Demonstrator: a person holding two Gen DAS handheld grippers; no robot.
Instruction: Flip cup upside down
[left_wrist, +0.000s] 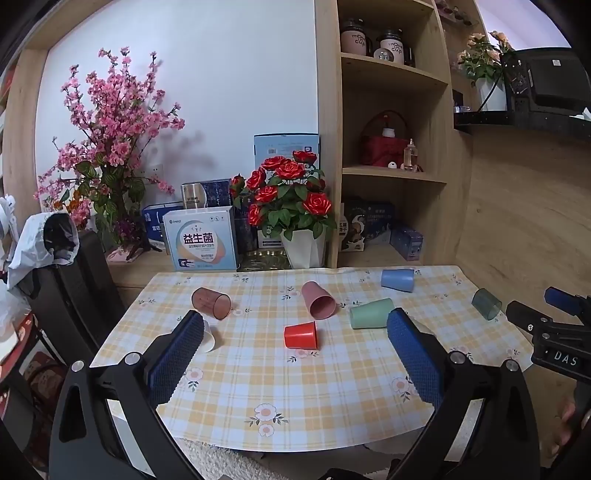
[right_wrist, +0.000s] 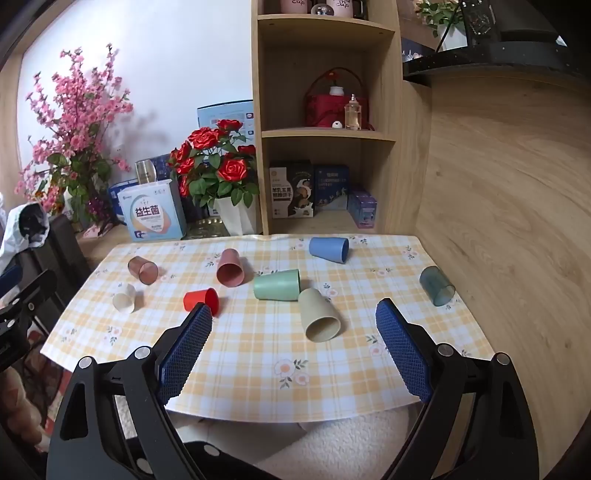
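Note:
Several cups lie on their sides on the checked tablecloth (right_wrist: 258, 354): a beige cup (right_wrist: 319, 315), green cup (right_wrist: 277, 285), red cup (right_wrist: 201, 300), pink cup (right_wrist: 229, 272), blue cup (right_wrist: 328, 249), clear brown cup (right_wrist: 142, 270), white cup (right_wrist: 125, 298) and clear grey-blue cup (right_wrist: 436, 280). My right gripper (right_wrist: 295, 314) is open above the near table edge, the beige cup between its fingers further on. My left gripper (left_wrist: 295, 323) is open, the red cup (left_wrist: 301, 335) ahead between its fingers; the green cup (left_wrist: 369, 313) lies by the right fingertip.
Behind the table stand a red rose pot (right_wrist: 221, 177), a pink blossom plant (right_wrist: 74, 122), boxes (right_wrist: 155, 214) and a wooden shelf unit (right_wrist: 325, 122). A wooden wall (right_wrist: 517, 221) borders the right side. A black chair (left_wrist: 70, 288) stands left.

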